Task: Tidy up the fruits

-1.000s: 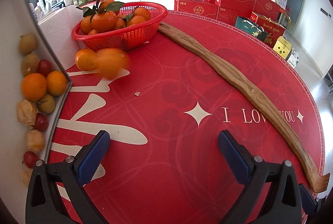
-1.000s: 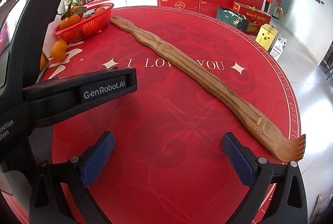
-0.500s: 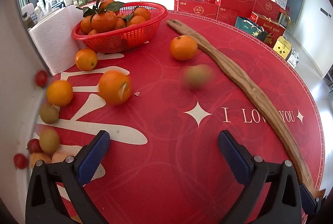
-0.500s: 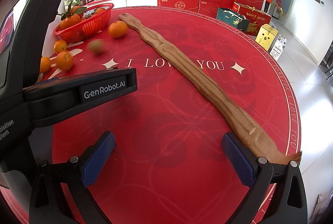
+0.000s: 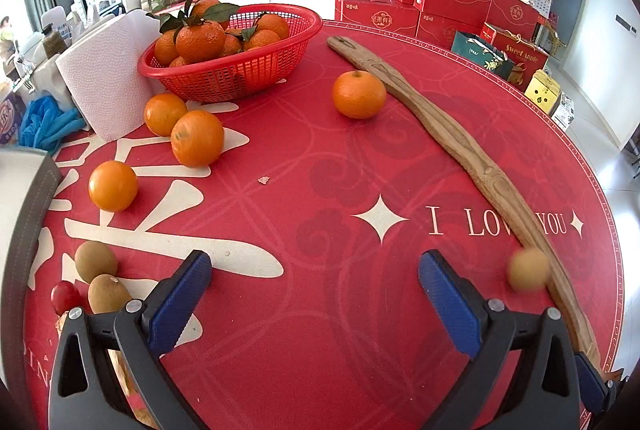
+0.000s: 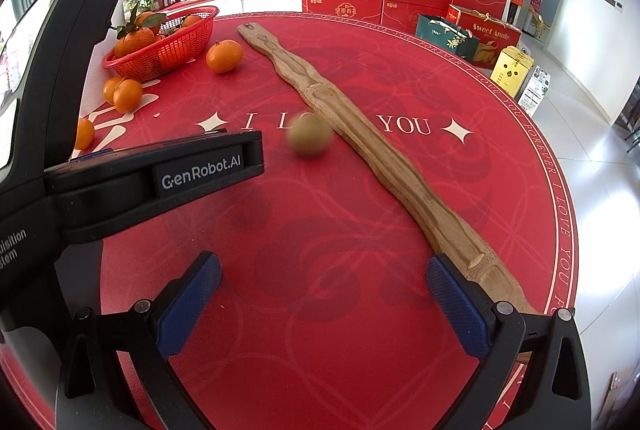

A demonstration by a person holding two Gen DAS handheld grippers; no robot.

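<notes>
Loose oranges lie on the red round table: one (image 5: 359, 94) by the wooden stick, a touching pair (image 5: 197, 138) before the red basket (image 5: 236, 70) of leafy oranges, one (image 5: 113, 185) at left. Two brown kiwis (image 5: 96, 261) and a small red fruit (image 5: 65, 296) lie at near left. A blurred kiwi (image 5: 528, 269) moves beside the stick; it also shows in the right wrist view (image 6: 310, 135). My left gripper (image 5: 315, 300) is open and empty above the mat. My right gripper (image 6: 324, 306) is open and empty, with the left gripper's body (image 6: 152, 182) to its left.
A long wooden stick (image 5: 460, 150) crosses the table diagonally. A white paper roll (image 5: 108, 70) stands left of the basket. A grey-edged white container (image 5: 24, 214) is at the far left. Red gift boxes (image 5: 440, 6) stand beyond the table.
Fruits spilled from the white container at left onto the table. Oranges have settled, and one kiwi has rolled right to the stick. The container has drawn back left. Both grippers stay put.
</notes>
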